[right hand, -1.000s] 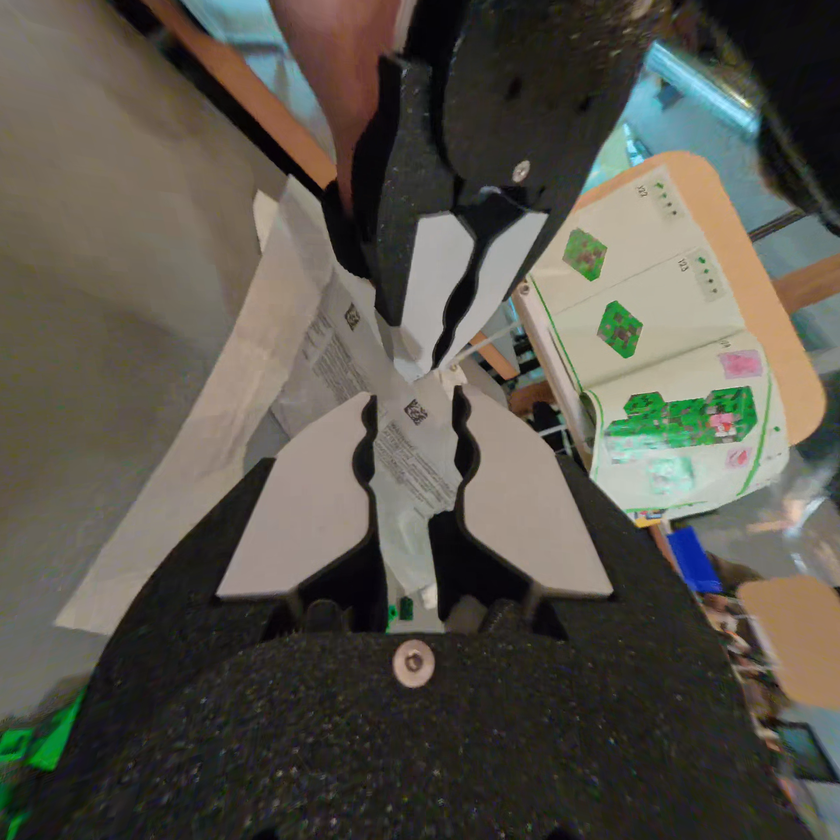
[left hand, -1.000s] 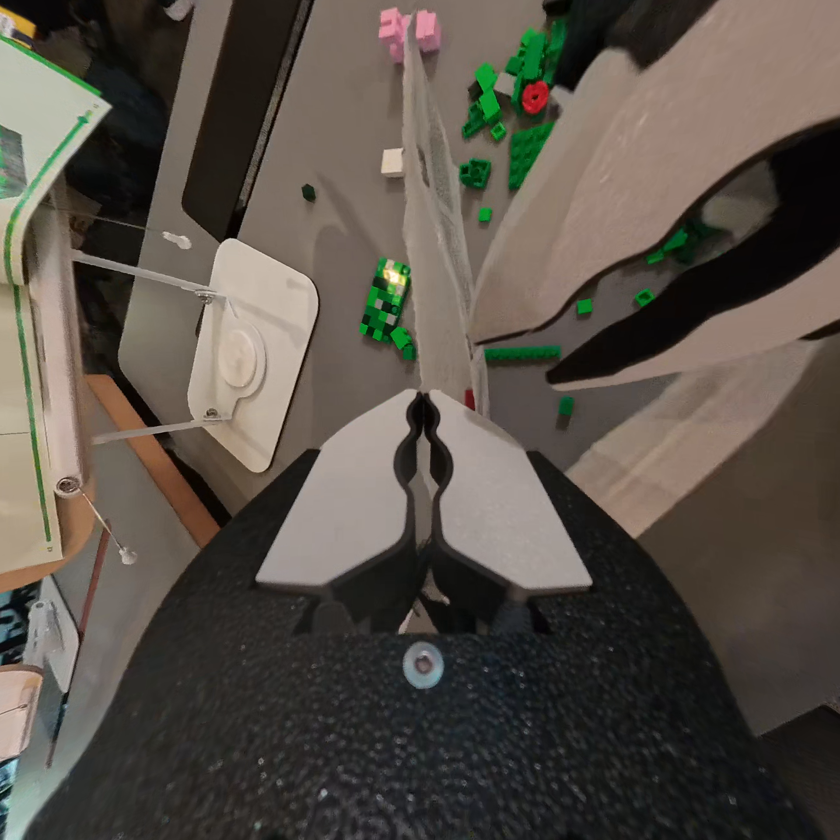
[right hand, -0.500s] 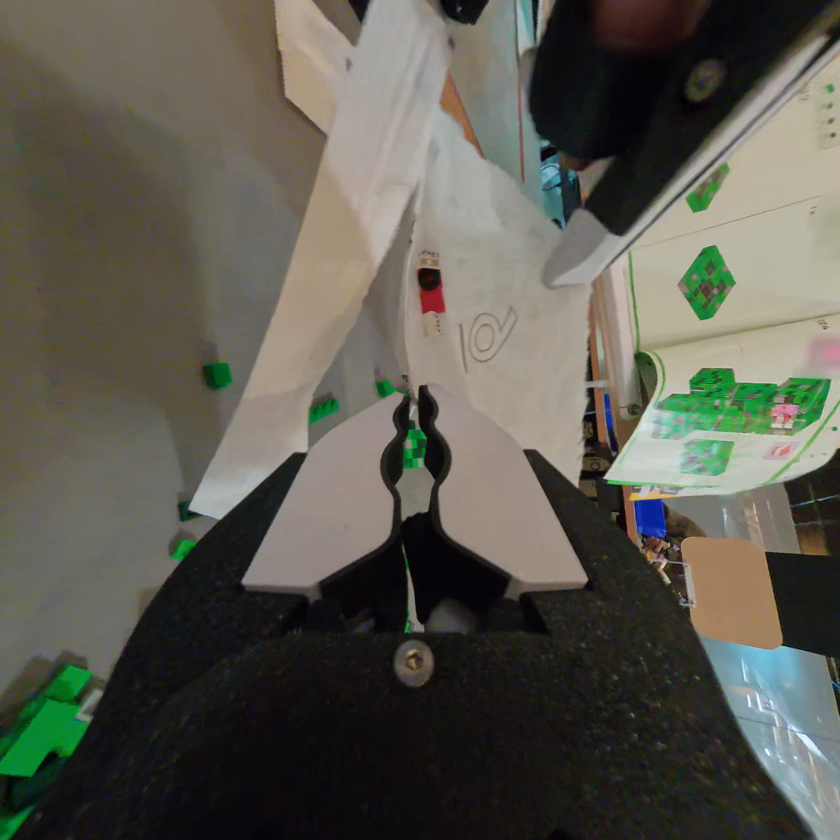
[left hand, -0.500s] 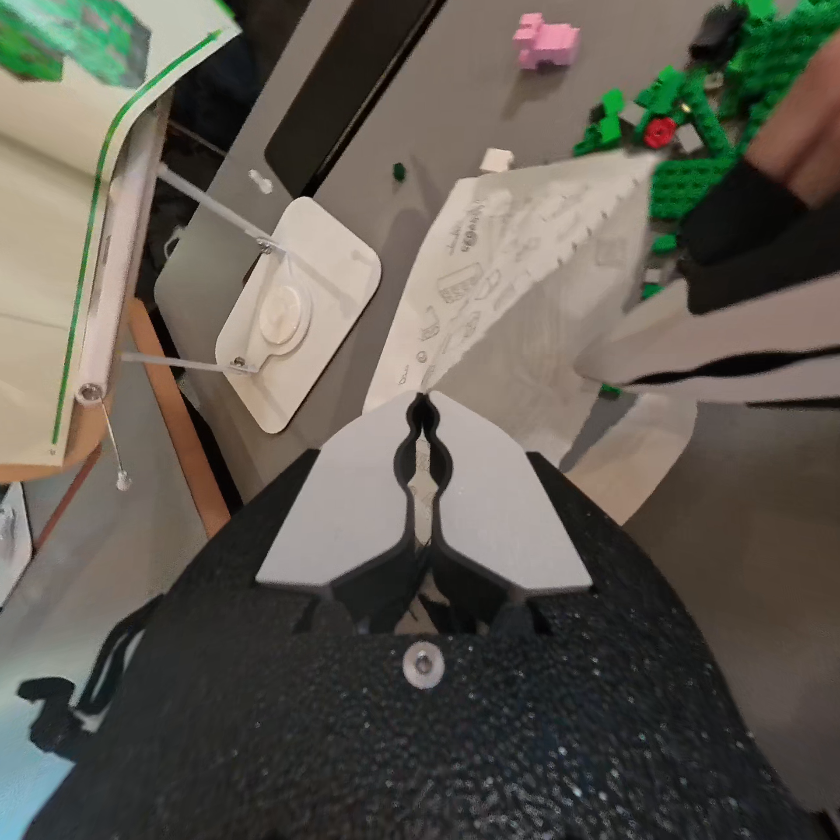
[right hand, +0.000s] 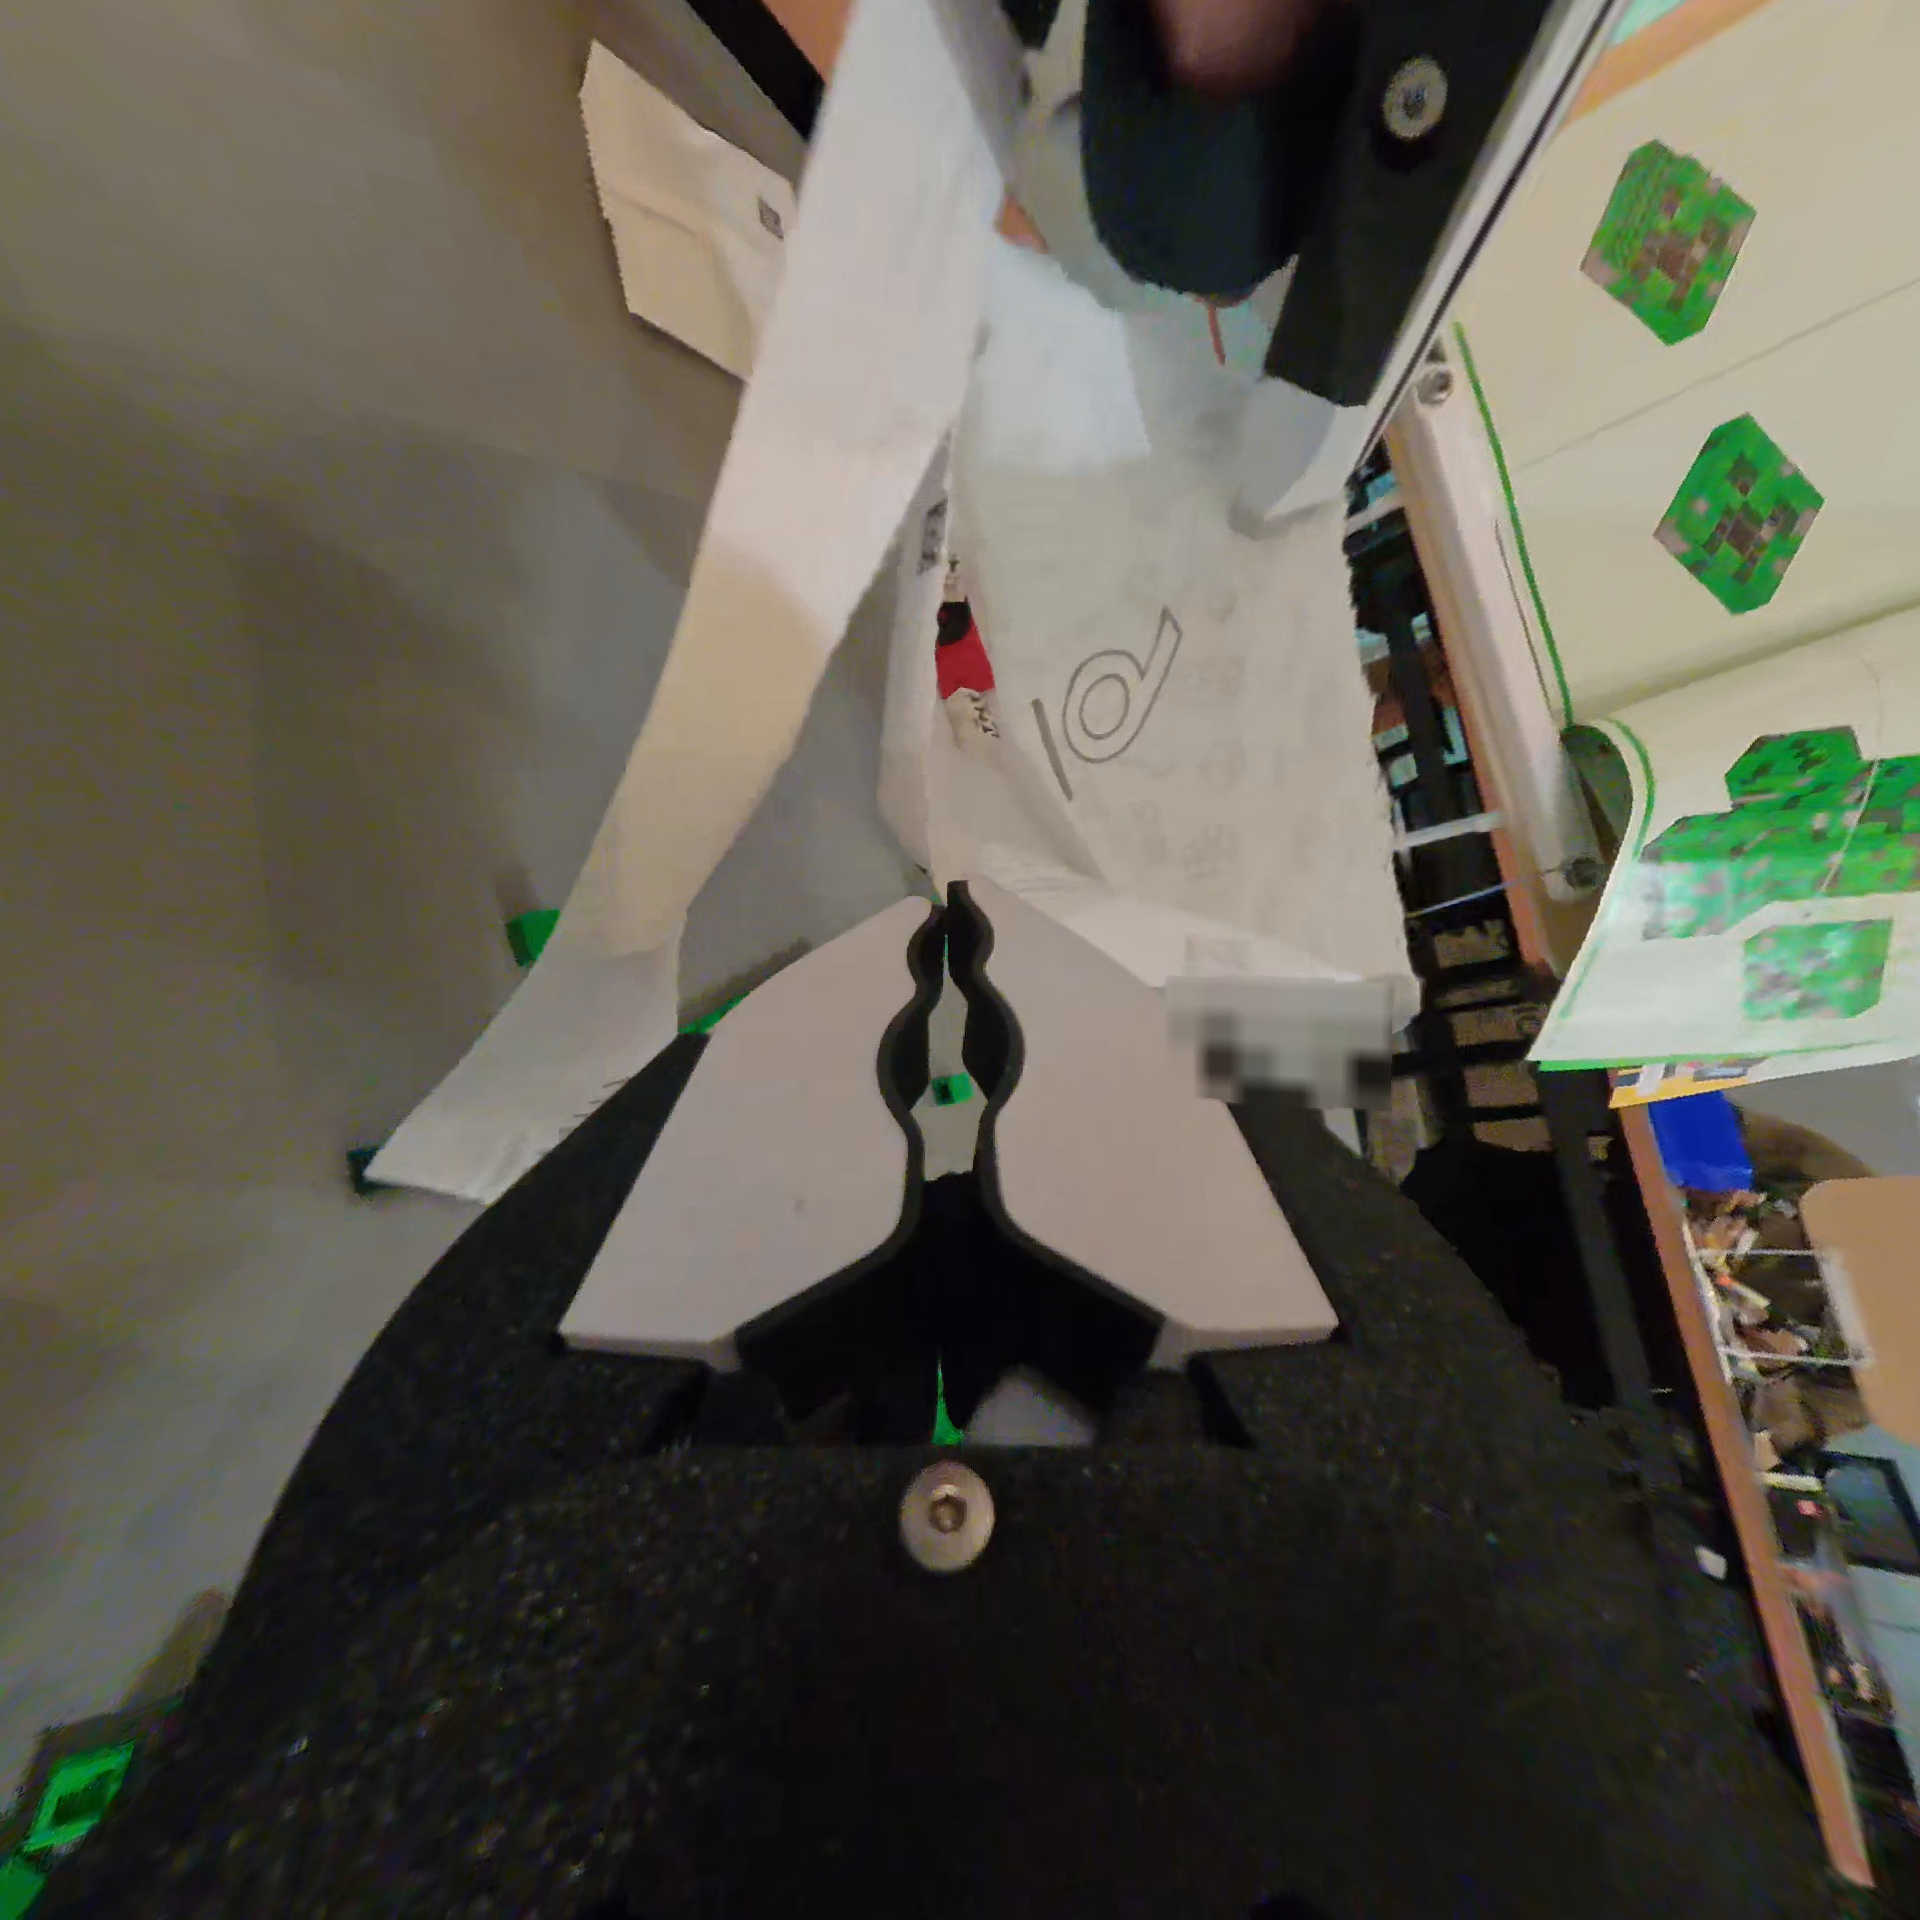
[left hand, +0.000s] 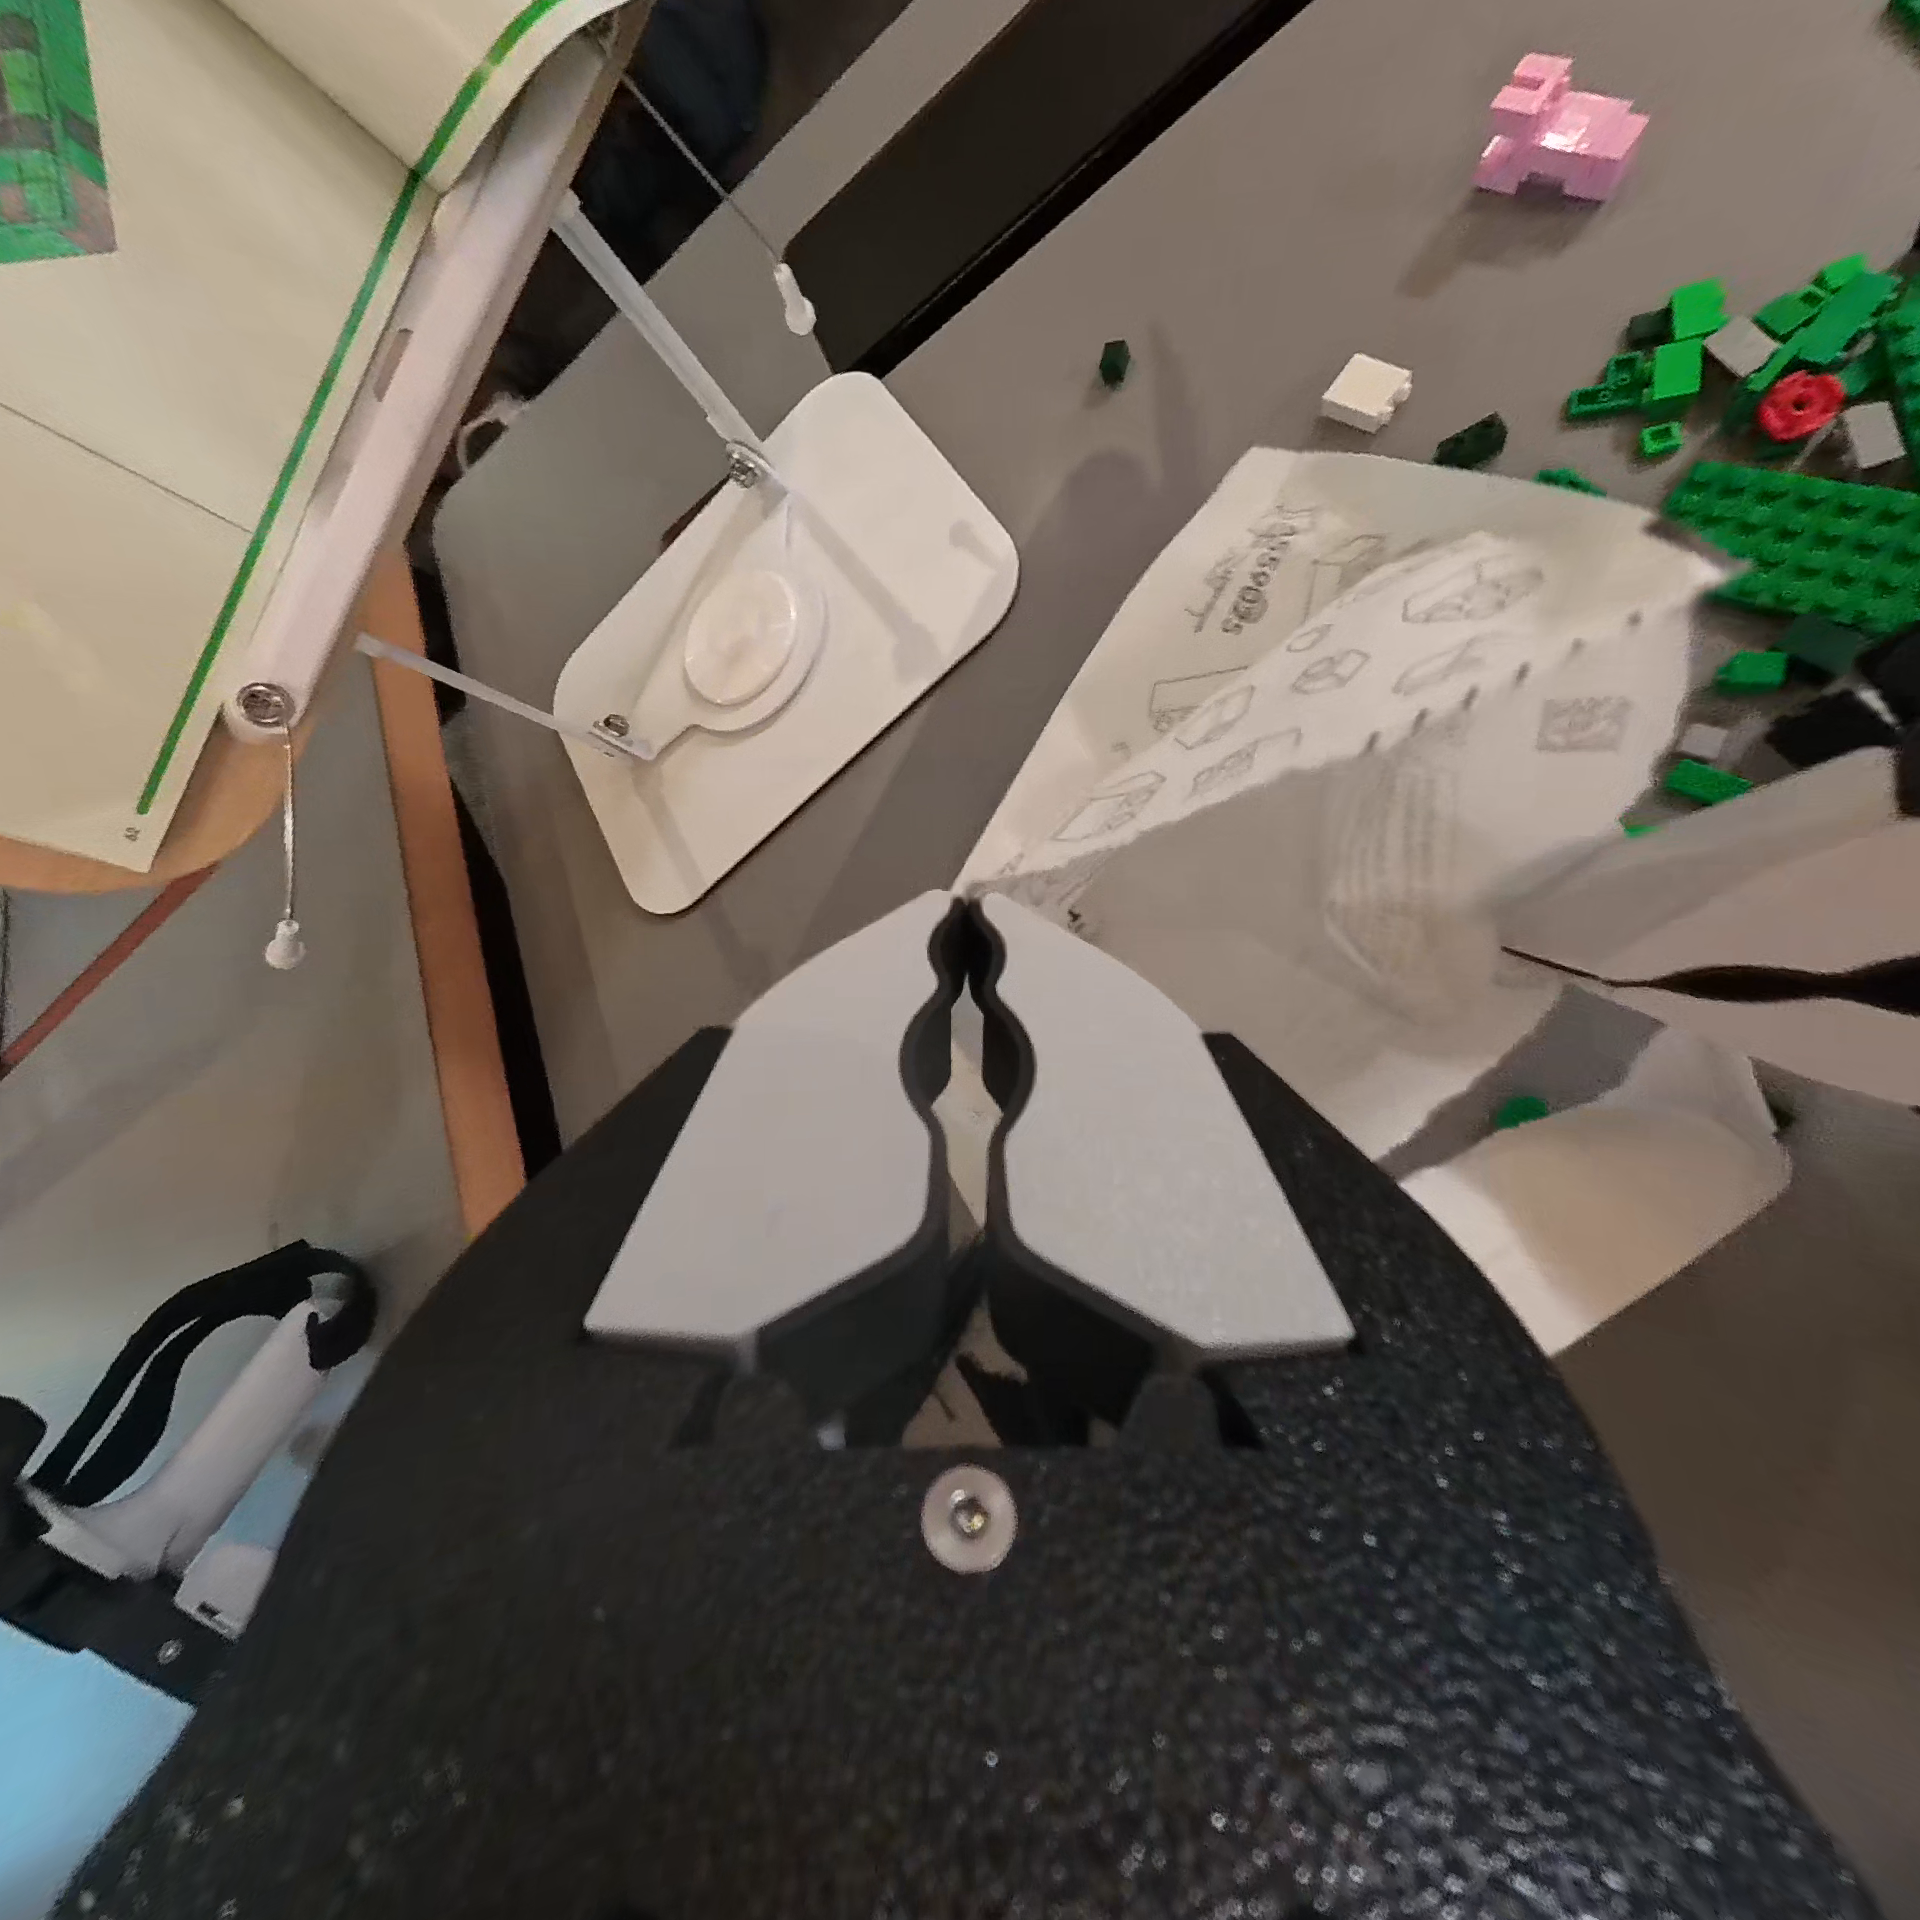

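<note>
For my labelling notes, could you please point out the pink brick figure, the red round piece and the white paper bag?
pink brick figure point(left hand: 1558, 145), left wrist view, middle of its body.
red round piece point(left hand: 1801, 403), left wrist view, its top face.
white paper bag point(left hand: 1299, 727), left wrist view, printed side panel.

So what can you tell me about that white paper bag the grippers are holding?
The white paper bag looks thin and crinkly, with faint grey line drawings and a zigzag-cut edge. It is torn open and spread wide, held up above the grey table. The left hand-held gripper is shut on one torn edge, and the right hand-held gripper is shut on the other side. A small red and white label sits on its printed face.
</note>
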Available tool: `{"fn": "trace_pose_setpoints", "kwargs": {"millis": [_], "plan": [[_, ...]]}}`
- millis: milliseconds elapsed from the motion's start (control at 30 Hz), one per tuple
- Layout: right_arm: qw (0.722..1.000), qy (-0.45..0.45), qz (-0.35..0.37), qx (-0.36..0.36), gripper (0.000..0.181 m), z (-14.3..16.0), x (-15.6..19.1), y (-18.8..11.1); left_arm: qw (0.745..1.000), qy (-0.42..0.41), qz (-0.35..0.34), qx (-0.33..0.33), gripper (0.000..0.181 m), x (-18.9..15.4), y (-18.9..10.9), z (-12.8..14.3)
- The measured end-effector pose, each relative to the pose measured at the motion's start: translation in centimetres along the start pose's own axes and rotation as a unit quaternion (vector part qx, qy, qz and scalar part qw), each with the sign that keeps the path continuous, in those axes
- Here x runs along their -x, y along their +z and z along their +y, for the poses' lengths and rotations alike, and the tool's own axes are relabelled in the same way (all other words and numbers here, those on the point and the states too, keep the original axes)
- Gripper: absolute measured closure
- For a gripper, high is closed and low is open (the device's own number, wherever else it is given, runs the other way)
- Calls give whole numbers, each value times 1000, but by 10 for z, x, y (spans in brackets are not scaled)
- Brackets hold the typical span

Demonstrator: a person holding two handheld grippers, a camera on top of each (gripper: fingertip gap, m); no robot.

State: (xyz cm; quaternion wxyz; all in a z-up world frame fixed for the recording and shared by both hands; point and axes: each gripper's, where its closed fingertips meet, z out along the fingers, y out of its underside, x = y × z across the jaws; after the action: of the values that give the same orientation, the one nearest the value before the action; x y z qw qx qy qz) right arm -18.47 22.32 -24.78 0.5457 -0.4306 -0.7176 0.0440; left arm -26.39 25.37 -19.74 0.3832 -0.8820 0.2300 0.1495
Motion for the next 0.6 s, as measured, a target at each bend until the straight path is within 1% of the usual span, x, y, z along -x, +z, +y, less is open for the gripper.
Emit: {"fn": "trace_pose_setpoints", "kwargs": {"millis": [67,167,300,400,500,600], "plan": [[1000,14,-3,3,181,3,2,3,1000,-1,22,12,181,-6,3,1],[1000,28,5,11,180,5,3,10,996,-8,80,40,181,-20,8,-2],[998,27,46,17,177,5,-2,15,987,21,117,110,181,-31,15,1],[996,47,72,0,171,-2,-8,14,984,17,115,137,181,-26,12,1],[994,74,80,-19,162,-7,-12,12,985,5,110,132,181,-19,14,-2],[992,87,88,-24,158,-6,-14,12,983,11,120,138,181,-17,24,2]]}}
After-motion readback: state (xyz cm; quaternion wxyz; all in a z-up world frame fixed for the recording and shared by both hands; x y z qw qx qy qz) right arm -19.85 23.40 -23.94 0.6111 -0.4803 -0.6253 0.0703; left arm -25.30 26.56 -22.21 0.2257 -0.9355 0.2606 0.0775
